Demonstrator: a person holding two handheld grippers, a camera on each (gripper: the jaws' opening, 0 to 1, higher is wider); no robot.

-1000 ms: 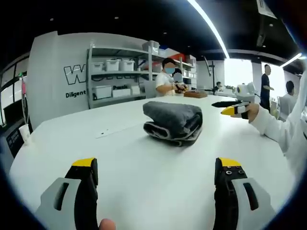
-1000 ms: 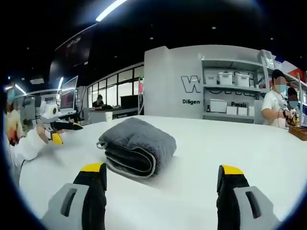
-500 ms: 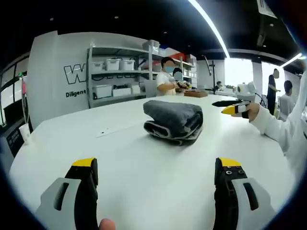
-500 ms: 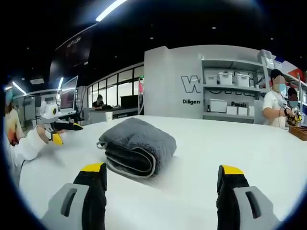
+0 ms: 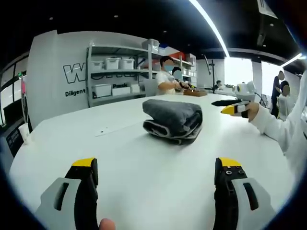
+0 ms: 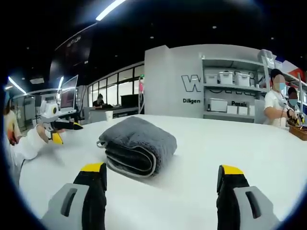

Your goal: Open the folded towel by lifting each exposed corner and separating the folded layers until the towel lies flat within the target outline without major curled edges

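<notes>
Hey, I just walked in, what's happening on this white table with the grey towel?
A person holds a two-jaw gripper in each hand over a white table. A grey towel lies on it, folded into a thick bundle and untouched. The left gripper and the right gripper both hover short of the towel with jaws wide open, one on each side of it. No corner has been lifted yet. Other people stand near shelves in the background.
</notes>
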